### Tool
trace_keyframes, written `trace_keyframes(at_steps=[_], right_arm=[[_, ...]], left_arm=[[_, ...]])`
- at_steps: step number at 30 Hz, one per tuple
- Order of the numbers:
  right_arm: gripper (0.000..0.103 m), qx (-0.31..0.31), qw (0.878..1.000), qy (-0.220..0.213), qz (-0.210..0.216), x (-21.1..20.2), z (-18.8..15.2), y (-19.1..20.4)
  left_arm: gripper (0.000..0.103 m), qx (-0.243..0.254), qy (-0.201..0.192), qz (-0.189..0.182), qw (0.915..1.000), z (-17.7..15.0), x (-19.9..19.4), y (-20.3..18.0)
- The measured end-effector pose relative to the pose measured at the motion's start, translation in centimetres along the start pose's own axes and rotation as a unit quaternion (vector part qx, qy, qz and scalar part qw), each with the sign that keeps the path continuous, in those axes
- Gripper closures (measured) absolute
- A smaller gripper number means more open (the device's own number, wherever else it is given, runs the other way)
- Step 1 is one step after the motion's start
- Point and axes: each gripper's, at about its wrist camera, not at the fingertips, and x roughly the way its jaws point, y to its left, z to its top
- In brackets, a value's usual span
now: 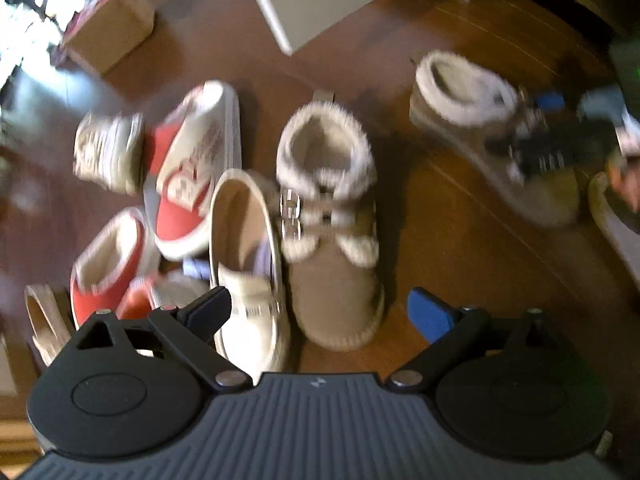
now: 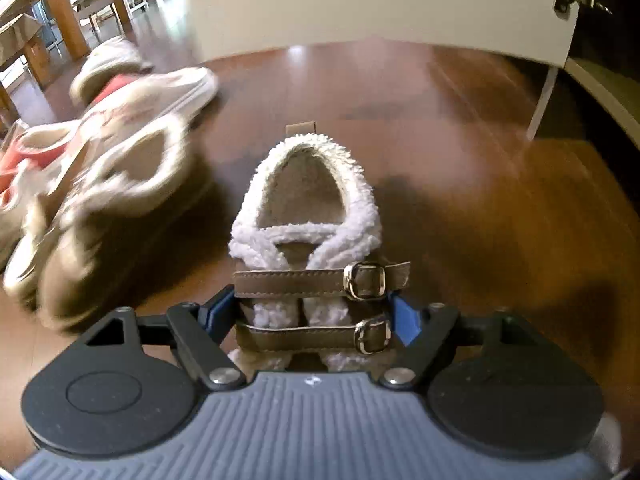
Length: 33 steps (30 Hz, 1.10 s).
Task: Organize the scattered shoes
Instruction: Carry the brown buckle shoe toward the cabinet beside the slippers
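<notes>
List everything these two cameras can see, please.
fleece-lined boots: two, tan with white lining; one between the right gripper's pads, its mate on the floor
red slippers: two, red and white, left pile
cream loafer: one, beside the floor boot
cardboard box: one, brown, far left
floor: dark wood
left hand-held gripper: black, open above the shoes
right hand-held gripper: black, blue pads, on the boot
</notes>
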Motion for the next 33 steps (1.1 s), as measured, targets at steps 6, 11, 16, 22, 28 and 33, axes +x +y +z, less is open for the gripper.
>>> trace_keyframes(at_steps=[6, 11, 16, 22, 28, 33], right_arm=[[0.027, 0.005, 1.000, 0.001, -0.009, 0.4, 1.0, -9.2], [0.027, -0.002, 1.000, 0.005, -0.009, -0.2, 0.5, -13.3], [0.027, -0.032, 0.999, 0.010, -0.009, -0.9, -0.1, -14.1], [0.027, -0.034, 0.999, 0.008, -0.009, -1.3, -0.6, -14.7], [0.018, -0.011, 0.999, 0.019, -0.026, -1.1, -1.2, -14.5], [0.014, 0.045, 0.996, -0.041, -0.069, -5.3, -3.2, -12.9]], left_arm=[[0.006, 0.001, -0.031, -0.012, 0.9994, 4.8, 2.1, -3.0], [0.006, -0.048, -0.030, -0.065, 0.9963, 6.2, 3.9, -5.5], [0.006, -0.050, -0.022, -0.078, 0.9955, 5.5, 4.7, -6.9], [0.006, -0.047, -0.016, -0.067, 0.9966, 5.2, 5.4, -7.2], [0.006, -0.060, -0.027, -0.063, 0.9958, 5.4, 4.9, -7.4], [0.006, -0.076, -0.032, -0.063, 0.9946, 5.3, 3.6, -7.5]])
